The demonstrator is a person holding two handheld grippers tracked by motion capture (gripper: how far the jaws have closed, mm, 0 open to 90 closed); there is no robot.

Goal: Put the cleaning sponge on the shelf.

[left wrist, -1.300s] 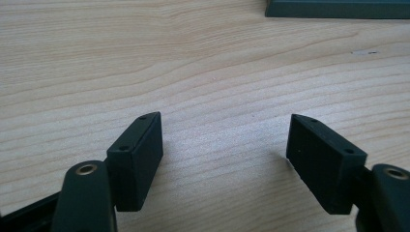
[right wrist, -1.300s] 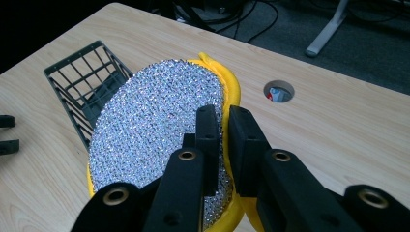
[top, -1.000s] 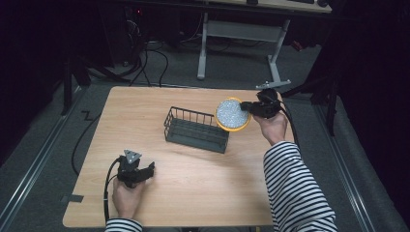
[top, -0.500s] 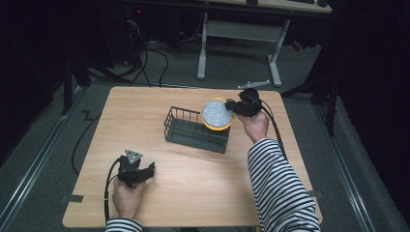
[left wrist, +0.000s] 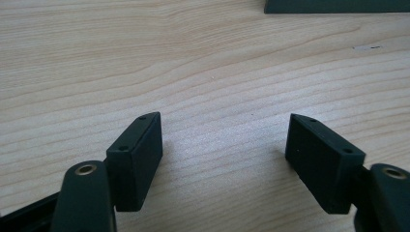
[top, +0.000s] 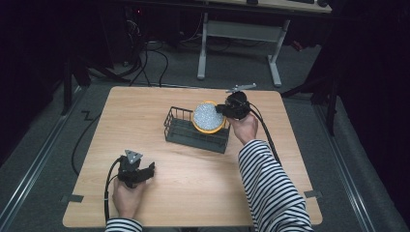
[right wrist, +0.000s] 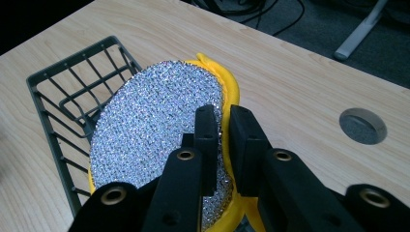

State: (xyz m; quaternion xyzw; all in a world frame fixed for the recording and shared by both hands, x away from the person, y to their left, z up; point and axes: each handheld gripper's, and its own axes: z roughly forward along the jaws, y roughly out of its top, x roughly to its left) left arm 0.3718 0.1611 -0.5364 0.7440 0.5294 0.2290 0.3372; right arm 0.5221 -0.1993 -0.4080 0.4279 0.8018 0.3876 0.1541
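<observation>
Sponge (top: 208,116) first — a round yellow one with a glittery silver face, hanging over the right end of my wire basket (top: 183,129), at about one o'clock from the middle of the table (top: 145,106).

Starting at the left: my left gripper (top: 151,168) rests low on the wood near seven o'clock, jaws spread wide with nothing between them, hand curled around the grip and the forearm coming in from the near edge.

Moving right, my right gripper (right wrist: 221,126) pinches the sponge by its rim, jaws nearly together on the yellow edge. That arm, in a striped sleeve, reaches out toward one o'clock with the wrist bent left toward the basket.

I judge this the placing step — what's left is lowering the sponge inside the wire walls, then letting the jaws part.
</observation>
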